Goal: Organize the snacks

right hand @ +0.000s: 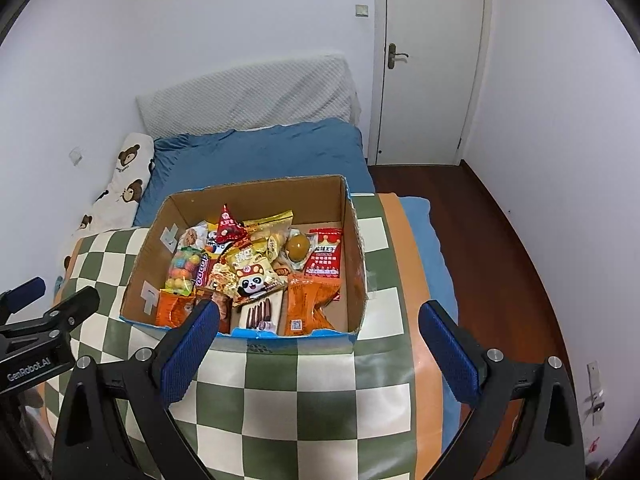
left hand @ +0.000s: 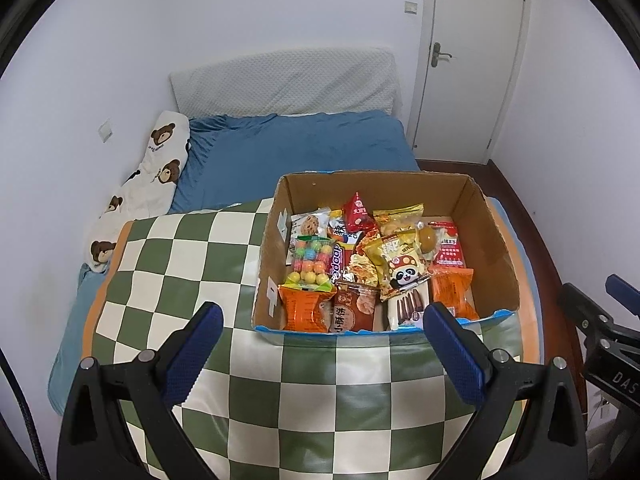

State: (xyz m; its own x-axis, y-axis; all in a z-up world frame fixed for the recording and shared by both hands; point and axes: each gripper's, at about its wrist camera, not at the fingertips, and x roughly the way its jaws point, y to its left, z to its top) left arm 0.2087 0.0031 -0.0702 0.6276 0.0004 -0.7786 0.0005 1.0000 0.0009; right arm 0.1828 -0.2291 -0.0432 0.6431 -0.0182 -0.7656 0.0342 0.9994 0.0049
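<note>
Surroundings: checkered cloth [left hand: 208, 264] over a bed, blue bedding [left hand: 304, 148], bear-print pillow [left hand: 160, 168], white door [left hand: 472, 60]. Item: cardboard box [left hand: 492, 240] of mixed snack packets, open top up, on the cloth; panda packet [right hand: 252, 284] uppermost, long axis toward the near-right corner. Left gripper [left hand: 322, 314] and right gripper [right hand: 318, 312]: both spread wide, empty, short of the box's near wall.

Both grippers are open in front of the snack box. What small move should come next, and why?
Probably move the right gripper forward and down over the cardboard box toward the orange packet. Its jaws are open and empty, and that packet lies nearest, at the front edge.
</note>
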